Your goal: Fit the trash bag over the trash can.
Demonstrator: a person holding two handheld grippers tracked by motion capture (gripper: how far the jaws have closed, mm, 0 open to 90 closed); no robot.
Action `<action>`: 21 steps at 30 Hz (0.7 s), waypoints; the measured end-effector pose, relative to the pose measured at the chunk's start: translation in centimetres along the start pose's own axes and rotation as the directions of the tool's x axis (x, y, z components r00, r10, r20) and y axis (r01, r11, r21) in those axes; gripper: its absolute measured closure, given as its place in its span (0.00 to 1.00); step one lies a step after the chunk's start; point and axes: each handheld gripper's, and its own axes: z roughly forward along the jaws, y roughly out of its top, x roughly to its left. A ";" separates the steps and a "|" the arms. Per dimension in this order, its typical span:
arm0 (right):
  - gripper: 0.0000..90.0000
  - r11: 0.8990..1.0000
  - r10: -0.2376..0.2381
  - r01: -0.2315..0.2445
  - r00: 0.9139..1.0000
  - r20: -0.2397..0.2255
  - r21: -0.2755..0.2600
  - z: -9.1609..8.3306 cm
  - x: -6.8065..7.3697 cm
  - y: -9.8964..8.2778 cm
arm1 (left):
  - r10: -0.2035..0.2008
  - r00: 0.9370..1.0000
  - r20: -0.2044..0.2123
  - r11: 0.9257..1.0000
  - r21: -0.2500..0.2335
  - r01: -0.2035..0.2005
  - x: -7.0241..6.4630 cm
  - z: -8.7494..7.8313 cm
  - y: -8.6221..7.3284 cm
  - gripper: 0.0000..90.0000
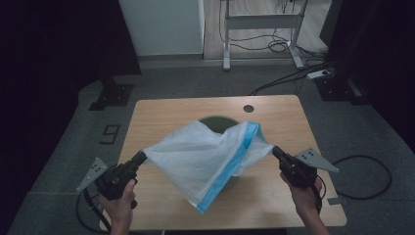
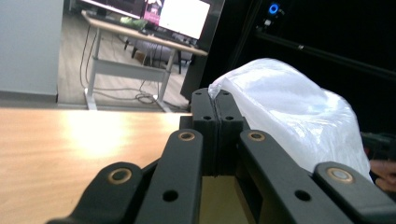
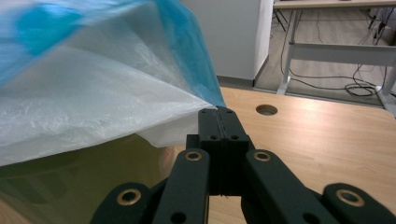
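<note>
white plastic bag (image 1: 195, 156) with blue edge, dark green bin (image 1: 218, 122).

You hold the plastic bag (image 1: 205, 156) stretched above the table (image 1: 161, 112), over the bin (image 1: 218, 122), between your left gripper (image 1: 142, 156) at its left corner and your right gripper (image 1: 275, 151) at its right.

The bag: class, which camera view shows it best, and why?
The high view: the whole bag, with its blue band, spreads between both grippers. The left gripper view gives one white bulge at its shut jaws; the right gripper view gives a pinched corner with blue edge.
</note>
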 end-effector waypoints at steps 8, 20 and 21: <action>0.97 1.000 -0.002 0.001 1.000 -0.005 -0.019 -0.1 0.2 0.1 | 0.092 0.992 0.083 0.993 0.073 -0.098 -1.3 -0.8 0.8 0.42; 0.95 0.999 -0.019 0.019 1.000 -0.018 -0.039 -0.9 0.9 0.9 | 0.211 0.959 0.190 0.964 0.119 -0.236 -3.6 -1.9 1.6 0.16; 0.95 0.999 -0.019 0.019 1.000 -0.018 -0.037 -0.9 1.0 0.8 | 0.214 0.959 0.184 0.964 0.118 -0.237 -3.7 -1.8 1.8 0.16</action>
